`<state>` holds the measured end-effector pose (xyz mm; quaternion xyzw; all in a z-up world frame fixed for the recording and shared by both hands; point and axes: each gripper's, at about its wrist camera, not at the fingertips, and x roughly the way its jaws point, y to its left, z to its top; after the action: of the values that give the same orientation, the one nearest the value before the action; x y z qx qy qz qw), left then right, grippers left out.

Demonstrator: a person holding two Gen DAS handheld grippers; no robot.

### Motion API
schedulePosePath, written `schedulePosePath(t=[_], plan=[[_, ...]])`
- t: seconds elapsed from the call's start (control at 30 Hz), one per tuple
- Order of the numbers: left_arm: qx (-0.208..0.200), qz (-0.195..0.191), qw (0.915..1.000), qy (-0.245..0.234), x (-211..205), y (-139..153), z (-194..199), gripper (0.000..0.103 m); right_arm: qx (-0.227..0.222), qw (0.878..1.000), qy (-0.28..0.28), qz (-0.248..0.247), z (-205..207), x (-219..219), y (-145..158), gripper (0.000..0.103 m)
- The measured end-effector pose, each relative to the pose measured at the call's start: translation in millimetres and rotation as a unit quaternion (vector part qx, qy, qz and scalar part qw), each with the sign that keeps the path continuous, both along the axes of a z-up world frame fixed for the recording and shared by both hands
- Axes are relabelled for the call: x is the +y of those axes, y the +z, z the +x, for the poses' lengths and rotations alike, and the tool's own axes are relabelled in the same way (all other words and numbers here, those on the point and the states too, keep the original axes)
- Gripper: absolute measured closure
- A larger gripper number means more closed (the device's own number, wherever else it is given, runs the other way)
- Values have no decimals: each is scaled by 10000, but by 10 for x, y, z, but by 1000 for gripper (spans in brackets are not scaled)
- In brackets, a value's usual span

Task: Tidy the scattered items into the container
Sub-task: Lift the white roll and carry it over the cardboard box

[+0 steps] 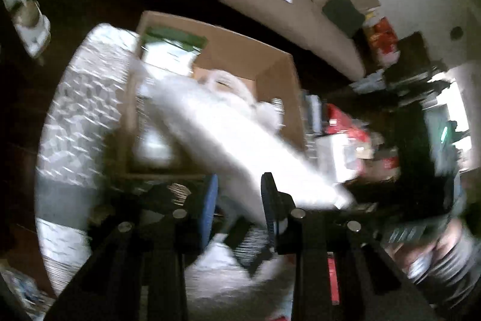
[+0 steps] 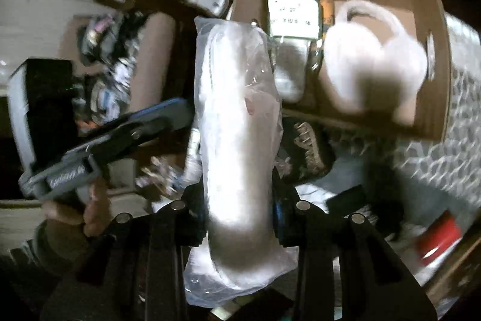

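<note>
Both wrist views are smeared by motion blur; edges are soft throughout.

Right tongs: jaws narrowed onto a long white roll wrapped in clear plastic film, pads pressed against its lower sides. The roll's near end runs under the frame of the tongs and is cut off from view.

Left tongs: blue pads close in on the same long white wrapped roll, which crosses the left view as a bright diagonal streak. Pad contact is hard to confirm through the blur, but the roll sits squeezed between them.

The roll is held above the patterned white surface, just beside the open brown cardboard box, not inside it.

In the box: a fluffy white earmuff-like item, a green-topped white packet, an orange object mostly hidden between them. A dark lettered item lies partly hidden behind the roll.

A hand grips the left tool's handle at lower left, sleeve cut off by the frame edge.
</note>
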<state>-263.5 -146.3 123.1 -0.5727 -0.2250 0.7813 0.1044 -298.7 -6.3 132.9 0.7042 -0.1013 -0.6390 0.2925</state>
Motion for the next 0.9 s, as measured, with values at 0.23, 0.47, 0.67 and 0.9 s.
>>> schedulePosePath(t=[0.23,0.47,0.67,0.9], plan=[[241,-896,9923,-824,-135,-99,-20,73,-583,9880,1195,792,-535,-407,-190,72],[153,-935,9878,-1238,-420,-264,80,73,-1103,9359,2876,1710,-715,-817,-460,72],[309,-823,9878,-1284,-426,-226,95,73,-1359,8699,4221,2157,-737,-1136,-522,72],[375,-724,9876,-1342,-382,-250,68,73,-1611,8189,4881,2555,-906,-1431,-675,71]])
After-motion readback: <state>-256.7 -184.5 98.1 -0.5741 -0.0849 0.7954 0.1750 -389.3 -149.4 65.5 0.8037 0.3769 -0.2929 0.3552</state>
